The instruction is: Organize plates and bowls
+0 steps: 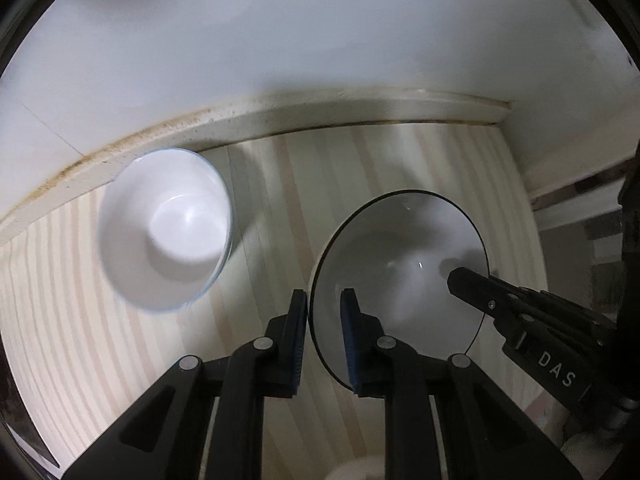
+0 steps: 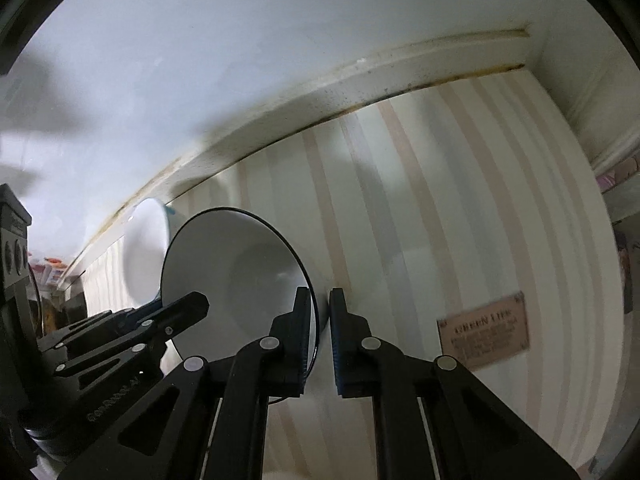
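While both grippers point steeply downward over a striped bench (image 1: 280, 184), each clamps an opposite edge of one black-rimmed bowl (image 1: 400, 264). Seen from the left wrist, the left gripper (image 1: 325, 312) has its jaws drawn narrow on the bowl's near-left rim, one pad outside the wall and one inside; the right gripper (image 1: 460, 280) enters from the lower right, its tip lying on the bowl's right rim. Seen from the right wrist, the right gripper (image 2: 320, 312) is likewise pinched narrow on the rim of the same bowl (image 2: 240, 272), with the left gripper (image 2: 192, 304) reaching in from the lower left. Whether the bowl rests on the bench or is raised off it cannot be told. A second bowl, the white bowl (image 1: 168, 228), stands apart to the left, near the stained ledge (image 1: 320, 116) below the white wall (image 1: 320, 32). A small printed label (image 2: 484, 330) lies on the bench to the right.
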